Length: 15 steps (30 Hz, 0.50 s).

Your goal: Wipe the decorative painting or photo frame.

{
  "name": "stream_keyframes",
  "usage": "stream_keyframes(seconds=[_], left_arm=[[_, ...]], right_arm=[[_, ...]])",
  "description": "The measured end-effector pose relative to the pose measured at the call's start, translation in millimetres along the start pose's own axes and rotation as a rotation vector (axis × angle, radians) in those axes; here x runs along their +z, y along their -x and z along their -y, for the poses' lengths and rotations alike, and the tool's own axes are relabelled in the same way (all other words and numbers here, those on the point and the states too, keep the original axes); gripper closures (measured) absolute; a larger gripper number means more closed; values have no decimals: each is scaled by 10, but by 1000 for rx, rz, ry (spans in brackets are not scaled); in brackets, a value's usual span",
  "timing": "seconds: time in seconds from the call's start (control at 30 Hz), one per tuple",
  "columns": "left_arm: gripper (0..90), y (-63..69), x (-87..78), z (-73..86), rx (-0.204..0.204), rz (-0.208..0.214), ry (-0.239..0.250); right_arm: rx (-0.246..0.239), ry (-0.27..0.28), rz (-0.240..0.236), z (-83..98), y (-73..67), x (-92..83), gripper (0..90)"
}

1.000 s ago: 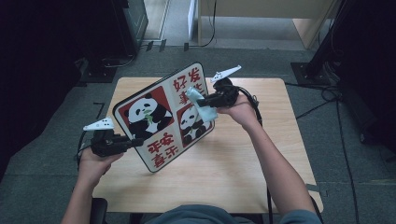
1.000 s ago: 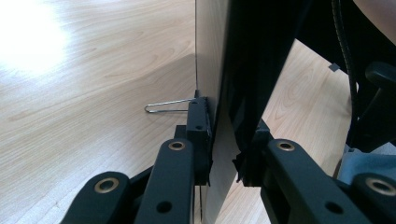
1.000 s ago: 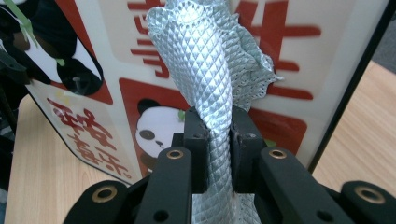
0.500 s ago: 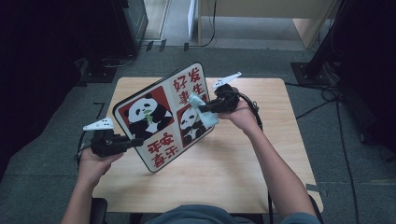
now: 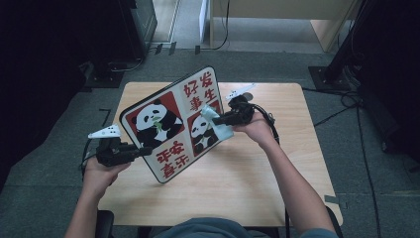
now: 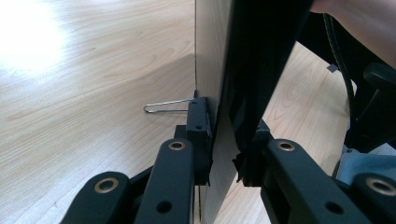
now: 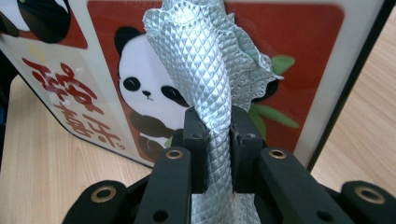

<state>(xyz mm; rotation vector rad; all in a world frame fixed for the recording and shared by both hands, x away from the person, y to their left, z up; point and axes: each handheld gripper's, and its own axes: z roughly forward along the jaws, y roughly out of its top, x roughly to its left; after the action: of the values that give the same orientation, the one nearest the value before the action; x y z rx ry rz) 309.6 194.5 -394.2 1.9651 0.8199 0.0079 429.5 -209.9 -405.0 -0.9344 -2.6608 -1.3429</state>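
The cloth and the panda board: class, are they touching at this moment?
Cannot tell. In the right gripper view the cloth, clamped in the right tool, stands up in front of the board, hiding any contact or gap; the high view is too coarse.

1. The board [image 5: 173,124] has a cream-white face with two red squares, each carrying a black-and-white panda with green bamboo leaves, plus red characters and a thin black rim.
2. The cloth [image 7: 205,60] is pale silvery grey, quilted in small diamonds.
3. Both tongs, left [image 6: 223,154] and right [image 7: 217,140], are black with brass-coloured rivets.
4. The surface [image 5: 277,188] is light wood grain.
5. The floor [image 5: 376,168] is dark grey.
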Motion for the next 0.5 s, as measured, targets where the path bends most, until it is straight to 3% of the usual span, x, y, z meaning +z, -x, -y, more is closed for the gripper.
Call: stream_keyframes(seconds=[0.3,0.5], left_arm=[[788,1,-1,0,1,0,-1],[788,3,-1,0,1,-1,-1]], right_arm=[[0,1,-2,123,27,75,801],[22,-28,-3,222,51,124,800]])
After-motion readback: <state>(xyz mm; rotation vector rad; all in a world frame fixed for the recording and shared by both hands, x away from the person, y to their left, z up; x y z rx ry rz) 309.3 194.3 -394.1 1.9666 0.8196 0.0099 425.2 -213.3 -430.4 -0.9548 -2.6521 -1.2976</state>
